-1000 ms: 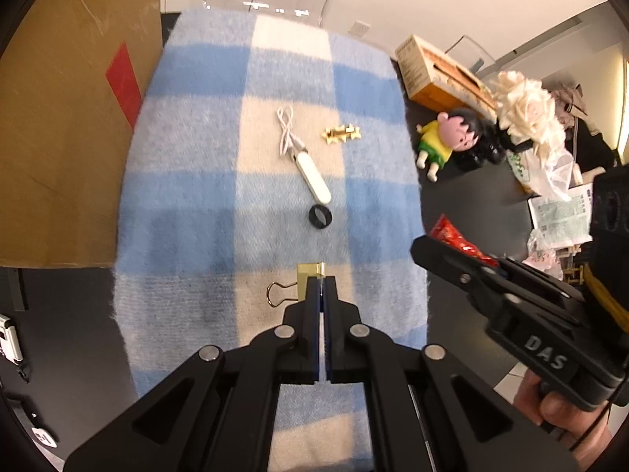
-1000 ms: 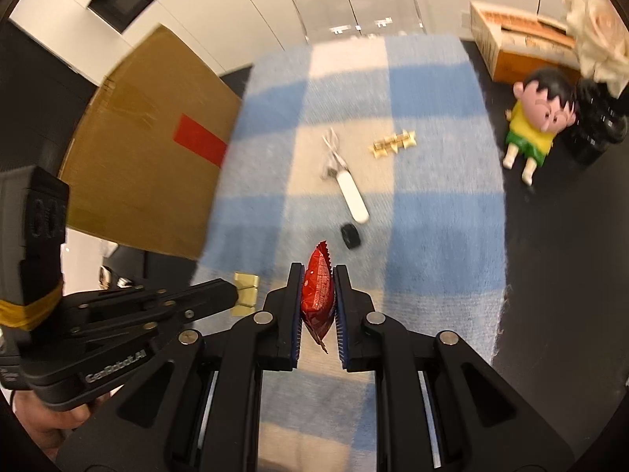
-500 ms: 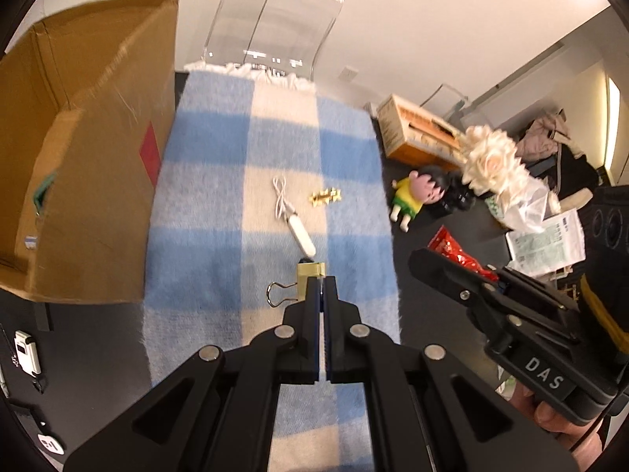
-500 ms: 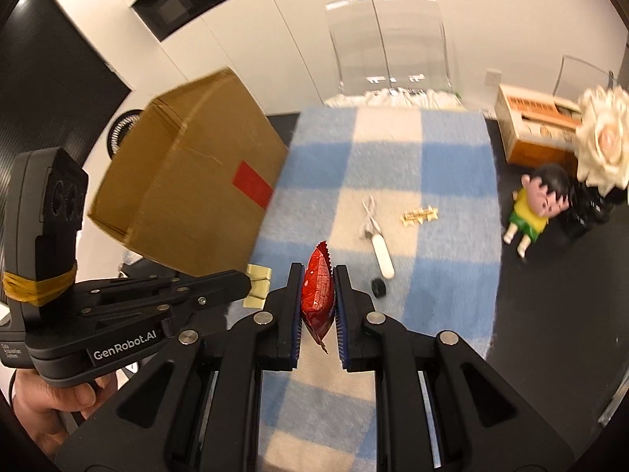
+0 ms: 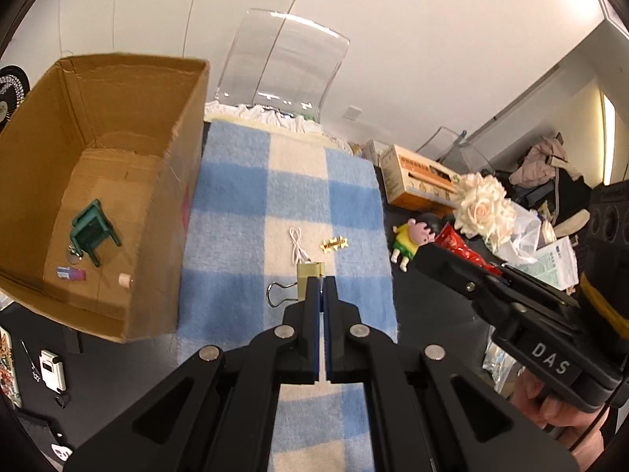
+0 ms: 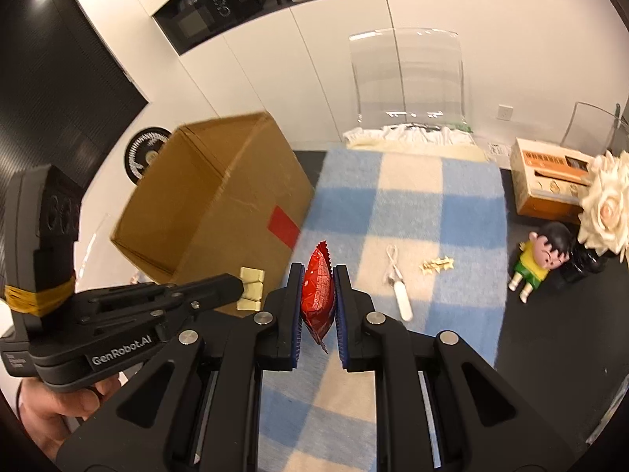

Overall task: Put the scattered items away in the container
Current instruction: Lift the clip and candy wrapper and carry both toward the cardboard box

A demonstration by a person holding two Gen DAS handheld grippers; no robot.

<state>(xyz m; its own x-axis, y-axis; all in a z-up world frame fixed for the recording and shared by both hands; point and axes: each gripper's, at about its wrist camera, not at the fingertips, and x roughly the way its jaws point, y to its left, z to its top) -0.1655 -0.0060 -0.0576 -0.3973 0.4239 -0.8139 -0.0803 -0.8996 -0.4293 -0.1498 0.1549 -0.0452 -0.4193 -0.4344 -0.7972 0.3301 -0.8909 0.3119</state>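
Here I have both grippers up above the blanket, each with something in its jaws. My left gripper has its jaws pressed together on the wire handle of a gold clip, which sticks out past the fingertips with its other wire loop showing to the left. My right gripper is clamped on a red packet, held upright between the blue pads with its crimped top edge above the fingertips. The box, the open cardboard container, stands at the left edge of the blanket, just beside it; through its open top I see a green toy chair, a small pink and blue item, a pale stub and a round metal piece whose kind I cannot tell. Still lying on the blanket are a white cable with its elongated white end piece, and a small gold trinket just to its right, the two apart. On the black table to the right of the blanket stand a doll in a yellow top, a cream rose and an orange carton. A clear chair stands at the far end. A hand grips the left tool's handle in the right view.
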